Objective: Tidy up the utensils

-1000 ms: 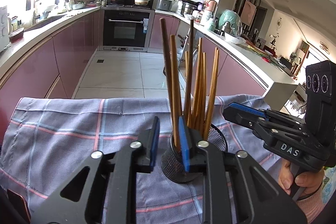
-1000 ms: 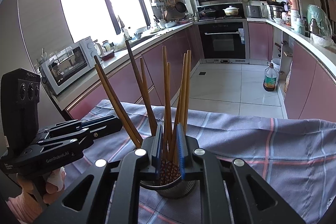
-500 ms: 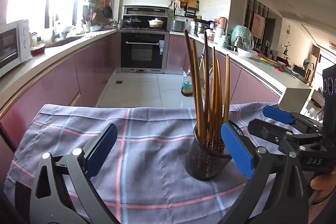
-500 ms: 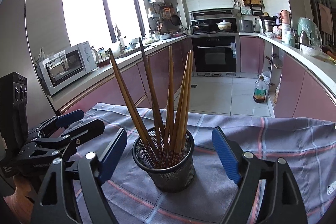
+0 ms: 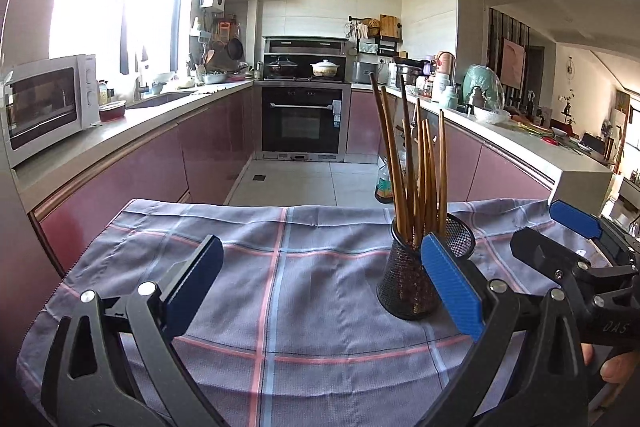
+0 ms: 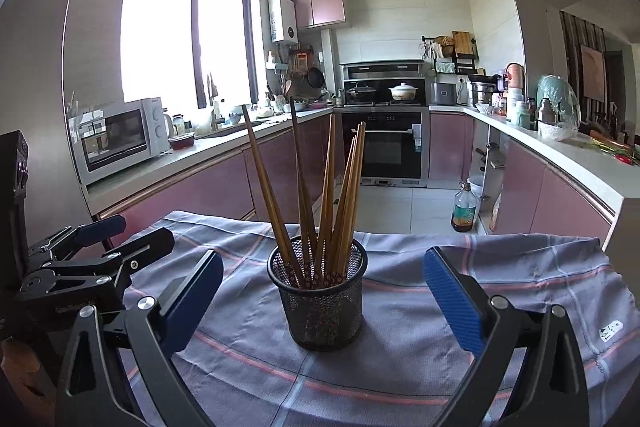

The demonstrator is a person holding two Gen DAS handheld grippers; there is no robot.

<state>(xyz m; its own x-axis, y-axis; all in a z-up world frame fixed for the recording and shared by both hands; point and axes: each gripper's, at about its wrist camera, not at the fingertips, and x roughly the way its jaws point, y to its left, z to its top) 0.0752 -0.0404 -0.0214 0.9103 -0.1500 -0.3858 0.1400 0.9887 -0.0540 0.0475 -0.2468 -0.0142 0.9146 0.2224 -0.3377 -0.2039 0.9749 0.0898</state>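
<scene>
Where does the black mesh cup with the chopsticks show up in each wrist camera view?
Left wrist view: the mesh cup stands right of centre on the checked cloth, partly behind the blue pad.
Right wrist view: the mesh cup stands at centre, low in the picture, on the cloth.
Shared landmark: the black oven at the kitchen's far end.

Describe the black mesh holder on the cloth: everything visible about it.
The mesh holder is a round black cup of what looks like wire mesh, with a solid rim, open at the top. It stands upright on the plaid cloth, narrowing slightly toward its base. Brown chopsticks stand in it, fanned outward, patterned ends down and visible through the mesh. Only the cloth and the chopsticks touch it; no gripper does.
</scene>
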